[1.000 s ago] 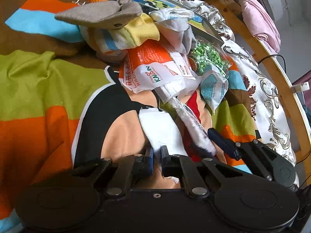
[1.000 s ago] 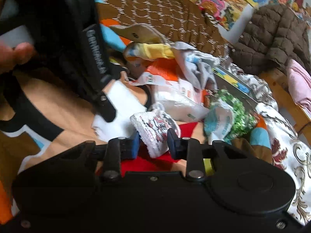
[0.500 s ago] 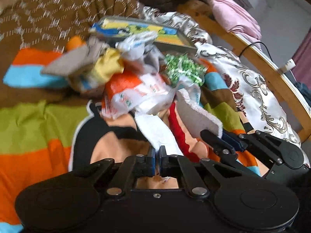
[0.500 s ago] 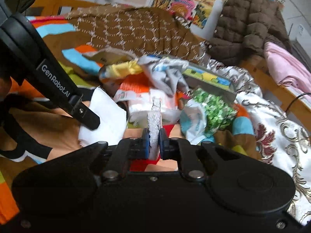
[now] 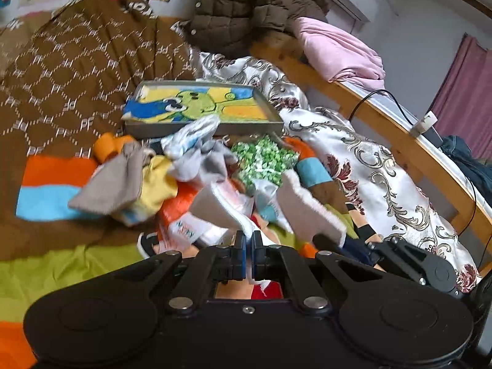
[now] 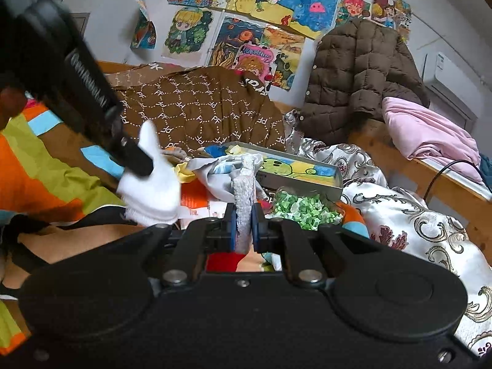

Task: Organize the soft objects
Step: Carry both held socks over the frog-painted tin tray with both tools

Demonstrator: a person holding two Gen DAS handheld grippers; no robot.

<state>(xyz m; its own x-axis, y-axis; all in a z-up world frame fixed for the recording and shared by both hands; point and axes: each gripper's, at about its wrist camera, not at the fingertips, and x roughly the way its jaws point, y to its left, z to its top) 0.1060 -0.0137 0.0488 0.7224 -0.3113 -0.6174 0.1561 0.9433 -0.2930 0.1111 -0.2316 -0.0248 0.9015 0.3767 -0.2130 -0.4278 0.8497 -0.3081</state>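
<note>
The left tool (image 5: 248, 247) is pinched tight on the edge of a white sock (image 5: 221, 209), which hangs lifted over the bed (image 5: 61, 264). The right tool (image 6: 243, 223) is clamped on a fluffy sock (image 6: 243, 181), standing upright between its pads. Both socks are held near the pile of clothes (image 5: 172, 169), with the white one to the left of the fluffy one. Just beyond the pile lies a tray (image 5: 203, 126), and a green bag (image 5: 264, 160) sits on the pile's right side.
</note>
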